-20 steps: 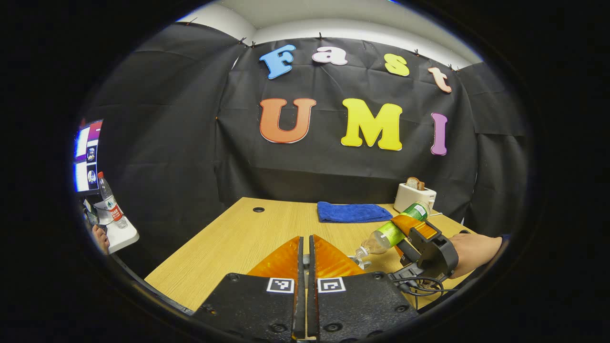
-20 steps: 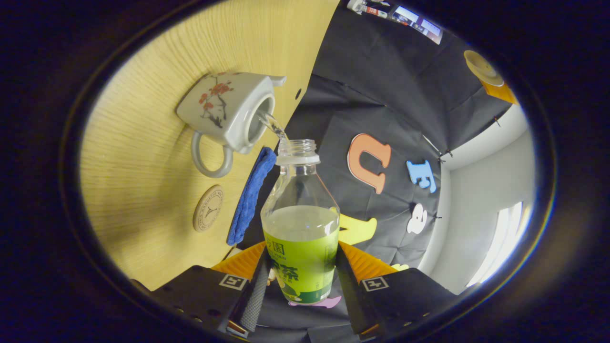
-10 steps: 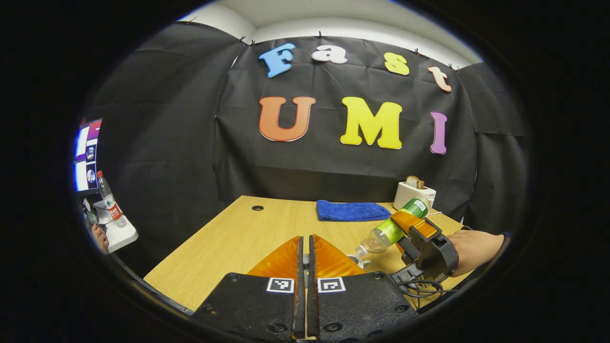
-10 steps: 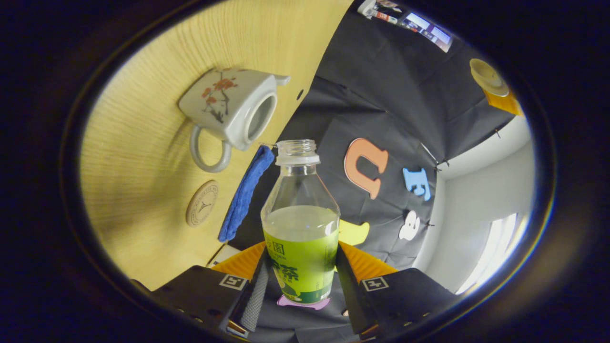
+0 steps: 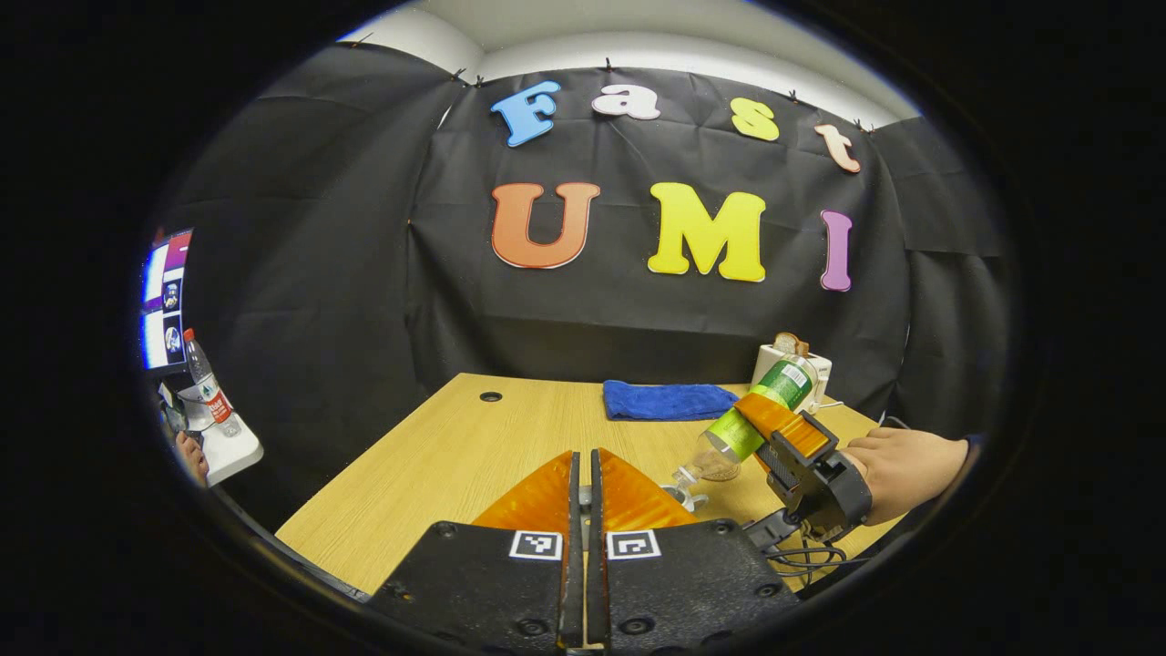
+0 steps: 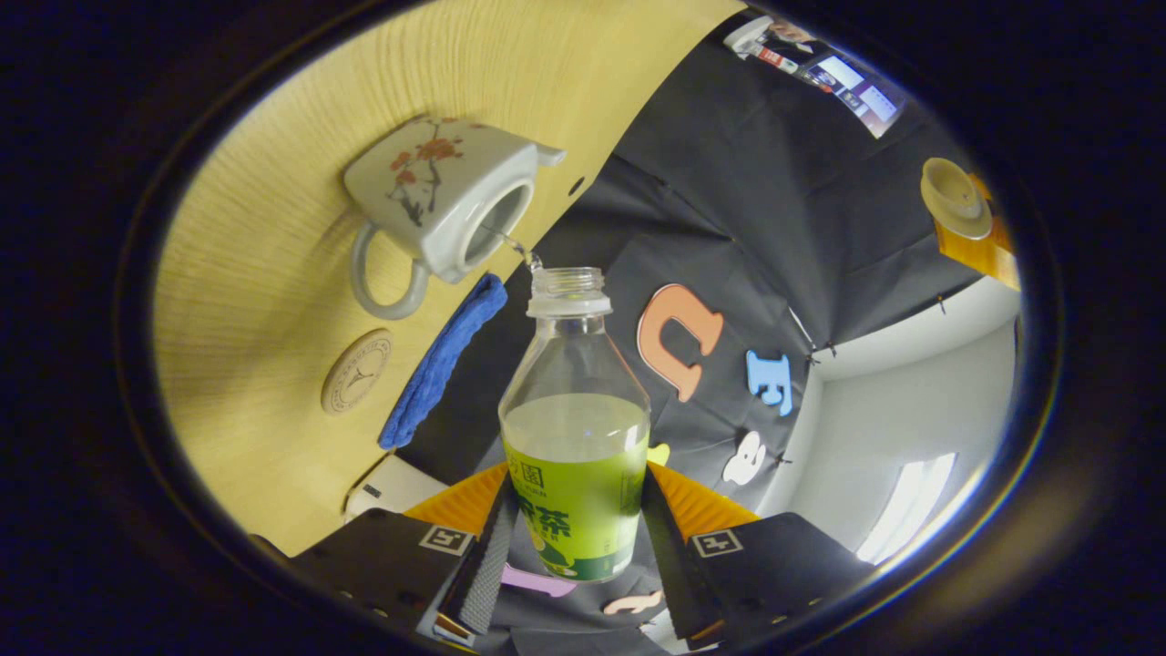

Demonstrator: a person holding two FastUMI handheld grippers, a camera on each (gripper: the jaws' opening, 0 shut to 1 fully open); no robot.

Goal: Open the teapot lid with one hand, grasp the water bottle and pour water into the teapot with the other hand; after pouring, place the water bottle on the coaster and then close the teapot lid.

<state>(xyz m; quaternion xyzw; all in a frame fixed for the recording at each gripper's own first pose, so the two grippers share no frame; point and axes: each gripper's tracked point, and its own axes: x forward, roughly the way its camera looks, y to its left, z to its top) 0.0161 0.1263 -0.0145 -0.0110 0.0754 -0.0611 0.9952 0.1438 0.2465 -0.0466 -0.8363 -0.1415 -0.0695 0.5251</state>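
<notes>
My right gripper (image 6: 576, 492) is shut on the green-labelled water bottle (image 6: 574, 437), which is uncapped and tipped mouth-down toward the teapot. The white flowered teapot (image 6: 428, 196) stands open on the wooden table (image 6: 273, 301), and a thin trickle runs from the bottle mouth into its opening. The round coaster (image 6: 355, 371) lies bare beside the teapot's handle. In the left gripper view, the bottle (image 5: 742, 428) slants down in the right gripper (image 5: 774, 424), held by a hand (image 5: 902, 460). My left gripper (image 5: 588, 474) is shut; the right gripper view has it holding the teapot lid (image 6: 952, 191) up and off to the side.
A folded blue cloth (image 5: 669, 401) lies at the table's far edge, with a white toaster (image 5: 791, 364) holding bread to its right. A cable hole (image 5: 491, 397) sits at the far left of the table. A side shelf (image 5: 223, 437) with a bottle stands left of the table.
The right gripper rolled and raised the bottle's base, tilting it steeper. The pour broke off half a second ago and now runs again as a thin trickle. The left gripper stayed put.
</notes>
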